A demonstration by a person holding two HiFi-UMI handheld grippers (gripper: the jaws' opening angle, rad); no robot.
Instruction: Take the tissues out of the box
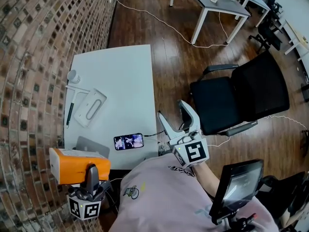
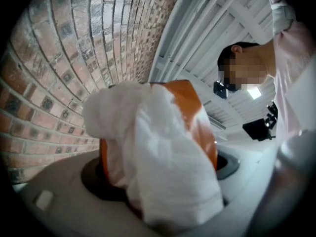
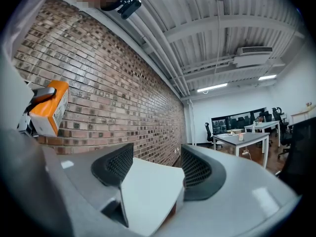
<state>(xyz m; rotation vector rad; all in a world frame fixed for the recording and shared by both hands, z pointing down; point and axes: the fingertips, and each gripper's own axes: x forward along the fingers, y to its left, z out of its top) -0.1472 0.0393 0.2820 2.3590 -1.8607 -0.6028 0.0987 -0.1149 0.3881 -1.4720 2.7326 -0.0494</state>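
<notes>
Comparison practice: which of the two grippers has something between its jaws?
The left gripper: it clamps the orange tissue box, tissue poking out. The right gripper stands open, nothing between its jaws.

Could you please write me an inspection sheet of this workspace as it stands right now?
Surface: white table, mostly bare.
Job's things: orange tissue box with a white tissue sticking out.
Clutter: lit phone, dark pen-like item, flat white device.
Grippers: left gripper clamped on the box; right gripper open, empty.
Cables: white cable across the floor; another runs from the phone.
Surroundings: brick wall, black office chair, wooden floor.
</notes>
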